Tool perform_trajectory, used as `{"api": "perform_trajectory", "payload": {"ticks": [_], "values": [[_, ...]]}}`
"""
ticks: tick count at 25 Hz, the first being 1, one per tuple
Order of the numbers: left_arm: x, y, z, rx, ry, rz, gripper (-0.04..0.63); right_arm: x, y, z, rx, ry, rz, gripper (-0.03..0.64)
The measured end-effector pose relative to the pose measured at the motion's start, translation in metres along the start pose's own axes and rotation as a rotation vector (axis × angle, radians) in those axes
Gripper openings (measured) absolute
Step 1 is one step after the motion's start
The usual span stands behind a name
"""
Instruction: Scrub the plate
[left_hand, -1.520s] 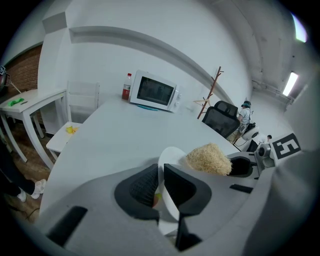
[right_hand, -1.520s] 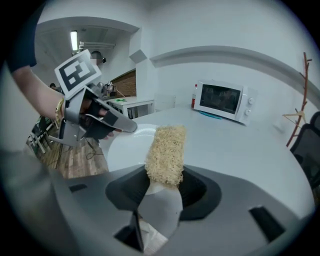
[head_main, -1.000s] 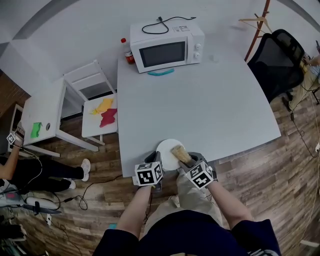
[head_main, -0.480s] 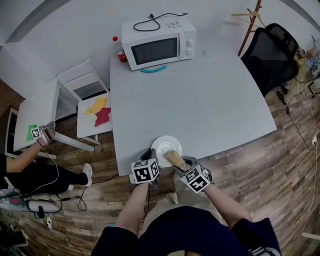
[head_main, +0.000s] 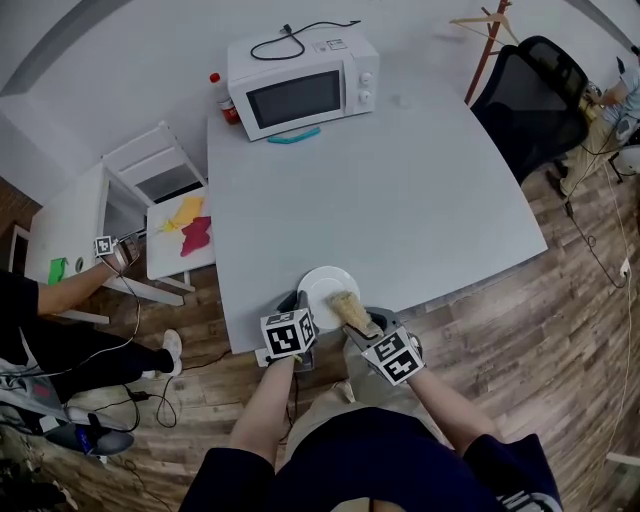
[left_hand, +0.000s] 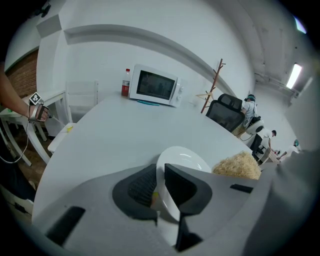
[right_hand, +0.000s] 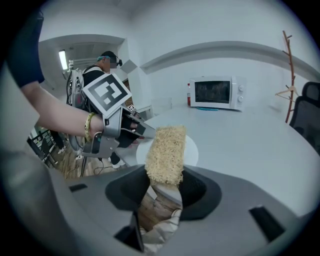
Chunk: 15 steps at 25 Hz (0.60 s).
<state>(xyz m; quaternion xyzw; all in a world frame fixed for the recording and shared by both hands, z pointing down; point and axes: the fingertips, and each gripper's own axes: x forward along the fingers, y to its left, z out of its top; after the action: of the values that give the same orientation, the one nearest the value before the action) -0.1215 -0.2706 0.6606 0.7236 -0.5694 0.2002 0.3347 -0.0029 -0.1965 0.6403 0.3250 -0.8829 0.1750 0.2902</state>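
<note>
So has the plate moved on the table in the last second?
No: the plate stays at the table's near edge, equally far from its left corner; the camera shifted.

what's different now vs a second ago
The person at the left stretched a hand rightward across the small white table, toward the chair. The sponge slid only slightly over the plate. Unchanged: the left claw still pinches the plate's rim, the right claw still grips the sponge, and the plate stays at the grey table's near edge.
</note>
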Motion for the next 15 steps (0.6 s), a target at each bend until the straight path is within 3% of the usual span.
{"api": "perform_trajectory", "payload": {"ticks": [15], "values": [[0.019, 0.005, -0.012, 0.027, 0.049, 0.034, 0.057, -0.011, -0.015, 0.006, 0.047, -0.033, -0.031, 0.170]]}}
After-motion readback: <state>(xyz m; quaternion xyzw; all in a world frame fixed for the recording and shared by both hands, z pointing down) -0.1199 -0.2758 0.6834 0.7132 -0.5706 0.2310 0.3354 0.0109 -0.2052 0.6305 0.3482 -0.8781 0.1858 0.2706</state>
